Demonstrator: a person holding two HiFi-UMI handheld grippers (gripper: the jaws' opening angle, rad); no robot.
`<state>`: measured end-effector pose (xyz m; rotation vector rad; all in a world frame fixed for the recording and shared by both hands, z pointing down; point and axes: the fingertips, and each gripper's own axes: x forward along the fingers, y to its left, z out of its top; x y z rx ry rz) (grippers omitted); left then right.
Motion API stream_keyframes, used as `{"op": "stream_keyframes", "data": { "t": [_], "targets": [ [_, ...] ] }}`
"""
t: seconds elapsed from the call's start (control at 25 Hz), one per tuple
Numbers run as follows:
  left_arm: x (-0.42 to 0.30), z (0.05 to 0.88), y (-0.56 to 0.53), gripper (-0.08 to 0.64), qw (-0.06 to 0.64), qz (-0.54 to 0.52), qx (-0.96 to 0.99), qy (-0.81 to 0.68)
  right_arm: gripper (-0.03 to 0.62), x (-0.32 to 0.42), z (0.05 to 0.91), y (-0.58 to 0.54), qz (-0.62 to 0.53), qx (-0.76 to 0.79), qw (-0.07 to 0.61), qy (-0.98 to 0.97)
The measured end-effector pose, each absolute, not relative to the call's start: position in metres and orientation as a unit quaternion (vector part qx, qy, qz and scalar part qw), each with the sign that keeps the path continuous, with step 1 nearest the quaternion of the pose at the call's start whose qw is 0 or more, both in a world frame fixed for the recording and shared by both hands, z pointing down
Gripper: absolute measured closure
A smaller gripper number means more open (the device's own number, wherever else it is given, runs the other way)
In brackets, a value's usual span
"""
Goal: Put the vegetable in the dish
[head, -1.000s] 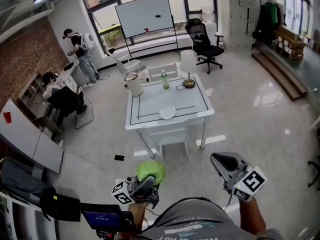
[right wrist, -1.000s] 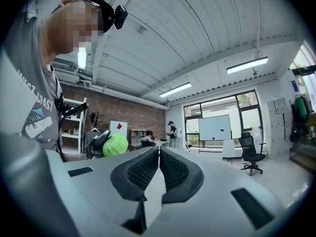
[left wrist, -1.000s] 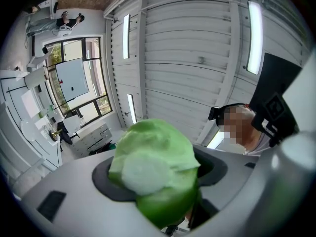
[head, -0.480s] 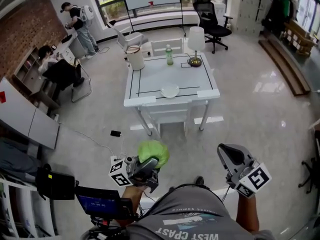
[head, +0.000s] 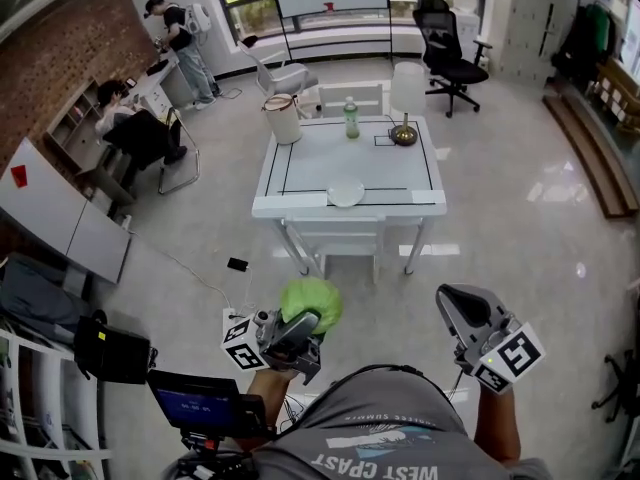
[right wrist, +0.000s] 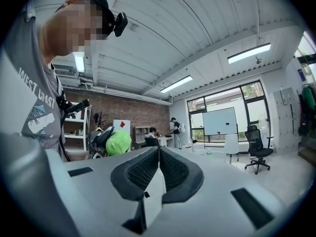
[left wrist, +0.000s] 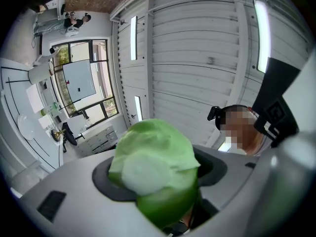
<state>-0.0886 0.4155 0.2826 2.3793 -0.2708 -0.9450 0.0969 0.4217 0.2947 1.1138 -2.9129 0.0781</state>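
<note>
While the person faces the white table (head: 300,173), the one real change over the last second is in the approach. The table now sits squarer on at twelve o'clock and looks a shade larger, so I judge that the person is lining up with it and closing in slowly.

Neither pair of tongs has altered. The left gripper (head: 304,320) stays clamped wide around the green cabbage (head: 311,298), and its own view shows the head filling the gap between the pads. The right gripper (head: 444,294) stays at about four o'clock from the cabbage. Its jaws are pressed together with nothing between them.

The dish (head: 346,192) lies empty near the table's front edge, at roughly one o'clock from the cabbage and still well apart from it. A bottle (head: 351,120), a lamp (head: 406,93) and a pail (head: 283,119) stand along the far edge, clear of the dish.

For the task, the pick-up is done and the carry is only under way. Bare floor still lies between the person and the table, so lowering the cabbage into the dish cannot begin yet.
</note>
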Motion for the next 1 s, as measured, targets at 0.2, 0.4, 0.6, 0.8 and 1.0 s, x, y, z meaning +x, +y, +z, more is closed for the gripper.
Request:
{"op": "stream_keyframes", "data": {
  "t": [0.2, 0.4, 0.6, 0.8, 1.0],
  "targets": [
    [-0.069, 0.287, 0.406, 0.249, 0.273, -0.353, 0.887, -0.121, 0.583, 0.114, 0.3, 0.402, 0.027, 0.333, 0.013, -0.943],
    [-0.063, 0.288, 0.399, 0.249, 0.279, -0.355, 0.882, -0.133, 0.583, 0.122, 0.31, 0.388, 0.044, 0.329, 0.023, -0.943],
    [-0.075, 0.295, 0.382, 0.249, 0.286, -0.349, 0.883, -0.131, 0.583, 0.111, 0.316, 0.374, 0.051, 0.336, 0.029, -0.94],
    [-0.097, 0.298, 0.347, 0.249, 0.301, -0.345, 0.881, -0.116, 0.583, 0.078, 0.309, 0.352, 0.049, 0.343, 0.031, -0.938],
    [-0.13, 0.292, 0.311, 0.249, 0.302, -0.344, 0.884, -0.095, 0.583, 0.045, 0.301, 0.322, 0.047, 0.362, 0.032, -0.93]
  ]
}}
